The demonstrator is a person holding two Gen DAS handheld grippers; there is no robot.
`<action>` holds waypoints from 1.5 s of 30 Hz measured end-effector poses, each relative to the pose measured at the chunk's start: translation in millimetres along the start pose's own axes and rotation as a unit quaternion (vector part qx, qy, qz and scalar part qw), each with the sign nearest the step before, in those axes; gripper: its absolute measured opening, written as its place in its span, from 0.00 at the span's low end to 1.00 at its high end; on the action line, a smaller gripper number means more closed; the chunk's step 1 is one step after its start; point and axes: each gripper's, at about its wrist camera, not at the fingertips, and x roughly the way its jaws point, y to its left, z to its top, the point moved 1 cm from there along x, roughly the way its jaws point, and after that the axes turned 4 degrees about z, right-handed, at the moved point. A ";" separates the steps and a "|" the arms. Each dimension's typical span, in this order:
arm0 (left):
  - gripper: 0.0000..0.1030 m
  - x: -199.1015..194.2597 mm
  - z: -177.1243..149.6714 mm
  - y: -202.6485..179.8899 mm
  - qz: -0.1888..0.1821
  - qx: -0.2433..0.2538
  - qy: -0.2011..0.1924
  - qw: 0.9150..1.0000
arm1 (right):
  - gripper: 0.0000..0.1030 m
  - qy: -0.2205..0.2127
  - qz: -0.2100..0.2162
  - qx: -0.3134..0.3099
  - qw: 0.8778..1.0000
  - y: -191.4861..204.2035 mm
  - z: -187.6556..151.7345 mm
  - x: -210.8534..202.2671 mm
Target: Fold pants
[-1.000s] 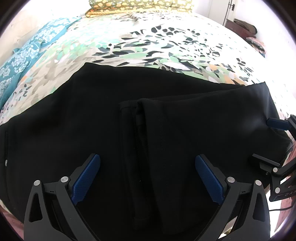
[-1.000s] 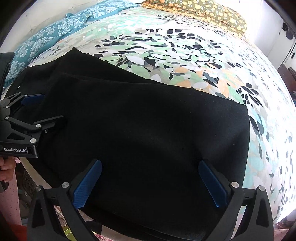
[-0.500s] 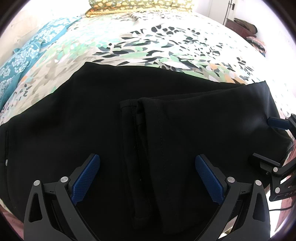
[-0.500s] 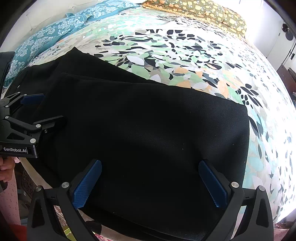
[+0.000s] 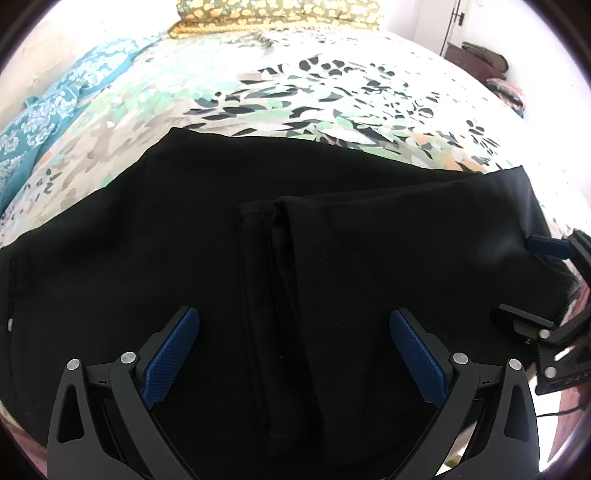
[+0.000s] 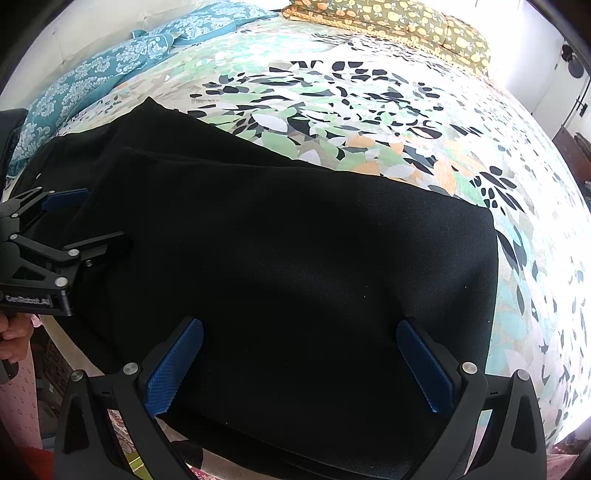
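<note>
- Bedroom: bed (image 6: 369,110) with leaf-print sheet taking up most of both views; teal pillow (image 6: 110,70) lying far left, yellow-patterned pillow (image 6: 399,18) lying at the far end.
- Black pants (image 6: 295,258) lying folded on the near edge of the bed, one layer lying over another; top layer's hem edge (image 5: 280,214) showing in the middle of the left wrist view.
- Small pale button (image 5: 10,323) showing at the pants' near left edge.
- Left gripper (image 5: 293,354) hovering over the pants, jaws spread wide, gripping nothing; also showing at the left of the right wrist view (image 6: 85,218).
- Right gripper (image 6: 299,365) hovering over the pants' right part, jaws spread wide, gripping nothing.
- Hand (image 6: 13,332) holding the left gripper's handle, near left.
- Dark furniture (image 5: 476,59) sitting far right by the wall.
</note>
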 end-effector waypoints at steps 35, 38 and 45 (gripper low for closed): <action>0.17 -63.8 -2.7 301.5 0.002 -0.332 0.123 0.935 | 1.00 -0.010 0.014 -0.001 1.000 -2.7 -1.7 -1.8; 0.16 -111.4 16.5 269.4 -0.053 -0.341 0.078 0.935 | 1.00 -0.009 0.023 0.004 1.000 -4.4 -2.6 -4.0; 0.14 -121.4 65.4 145.0 -0.105 -0.249 0.043 0.962 | 1.00 -0.036 0.089 0.062 0.993 -15.4 0.6 -26.7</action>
